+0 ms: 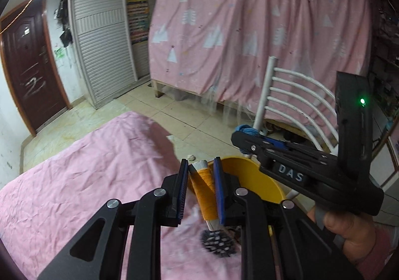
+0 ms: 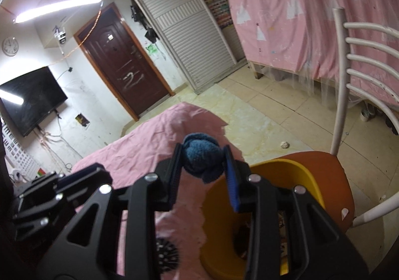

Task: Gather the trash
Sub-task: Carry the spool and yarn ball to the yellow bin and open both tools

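Left wrist view: left gripper (image 1: 199, 167) clamps an orange thread spool (image 1: 204, 192) above the pink bedsheet (image 1: 87, 180), beside a yellow bin (image 1: 256, 180). Right wrist view: right gripper (image 2: 202, 155) grips a blue yarn ball (image 2: 200, 157) near that bin's rim.

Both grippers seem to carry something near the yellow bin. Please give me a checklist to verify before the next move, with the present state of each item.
1. Left gripper holds its item: ok, shut on the orange thread spool.
2. Right gripper holds its item: ok, shut on the blue cloth ball.
3. Yellow bin sits steady on the orange chair seat: ok.
4. Bin mouth open toward the grippers: ok.
5. Items already above the bin mouth: not ok; both look short of the rim.
6. Room left inside the bin: cannot tell; the inside is dark and partly hidden.
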The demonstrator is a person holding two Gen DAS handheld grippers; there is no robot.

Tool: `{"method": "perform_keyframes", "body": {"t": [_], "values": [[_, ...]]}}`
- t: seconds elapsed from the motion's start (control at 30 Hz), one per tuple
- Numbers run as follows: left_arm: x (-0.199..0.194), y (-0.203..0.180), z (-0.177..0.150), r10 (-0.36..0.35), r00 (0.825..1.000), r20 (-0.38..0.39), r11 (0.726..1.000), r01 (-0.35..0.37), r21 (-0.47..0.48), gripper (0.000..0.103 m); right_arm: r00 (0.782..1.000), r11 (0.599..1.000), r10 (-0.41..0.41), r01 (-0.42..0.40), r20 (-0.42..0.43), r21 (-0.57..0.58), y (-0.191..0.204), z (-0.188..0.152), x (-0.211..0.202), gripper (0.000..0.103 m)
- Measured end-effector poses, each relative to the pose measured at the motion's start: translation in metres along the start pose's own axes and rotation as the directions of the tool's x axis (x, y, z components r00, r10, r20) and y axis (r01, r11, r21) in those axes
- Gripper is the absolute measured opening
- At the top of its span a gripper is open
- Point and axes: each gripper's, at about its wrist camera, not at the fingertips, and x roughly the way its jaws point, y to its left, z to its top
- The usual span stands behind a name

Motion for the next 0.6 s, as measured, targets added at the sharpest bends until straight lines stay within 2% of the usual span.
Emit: {"method": "perform_keyframes", "body": {"t": [0.23, 0.33, 0.6], "values": [[0.017, -0.02, -0.001, -0.048, 0.999, -0.013, 0.999, 0.048, 0.017, 0.01, 1.0, 0.998, -0.024, 0.023, 0.018, 0.061, -0.032, -0.001, -0.008, 0.031], [0.02, -0.024, 0.001, -0.084, 0.996, 0.0, 0.996, 0.084, 0.007, 0.01, 1.0, 0.997, -0.027, 0.026, 0.015, 0.073, -0.039, -0.003, -0.008, 0.031], [0.027, -0.019, 0.002, -0.12, 0.993, 0.006, 0.992, 0.121, -0.038, 0.013, 1.0, 0.996, -0.024, 0.024, -0.003, 0.09, -0.047, -0.006, 0.0, 0.031]]}}
